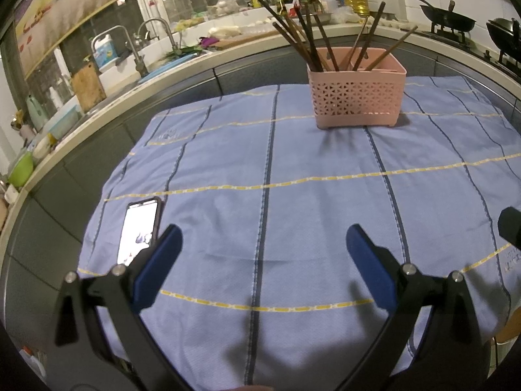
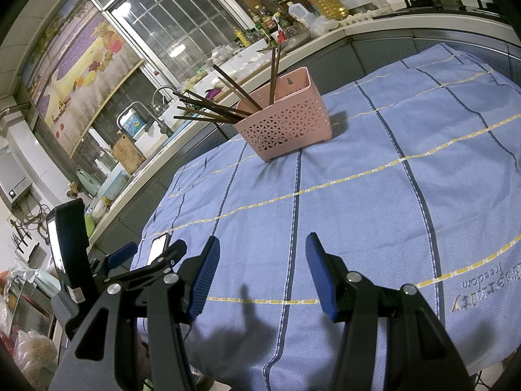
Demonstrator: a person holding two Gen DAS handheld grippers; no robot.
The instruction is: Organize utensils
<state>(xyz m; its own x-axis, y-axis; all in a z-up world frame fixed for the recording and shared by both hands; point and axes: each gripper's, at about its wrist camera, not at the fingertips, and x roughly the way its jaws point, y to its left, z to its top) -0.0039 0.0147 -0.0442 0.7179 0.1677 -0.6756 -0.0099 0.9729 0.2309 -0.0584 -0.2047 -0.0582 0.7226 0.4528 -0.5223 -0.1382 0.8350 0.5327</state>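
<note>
A pink perforated basket stands at the far side of the blue checked cloth, with several dark wooden chopsticks leaning in it. In the right wrist view the same basket sits beyond my gripper, its chopsticks fanned to the left. My left gripper hovers open over the near part of the cloth, nothing between its blue pads. My right gripper is open too, holding nothing, well short of the basket. The left gripper shows at the right wrist view's lower left.
A phone with a lit screen lies on the cloth's near left corner, close to my left finger. Behind the table runs a kitchen counter with a sink, taps, bottles and woks on a stove.
</note>
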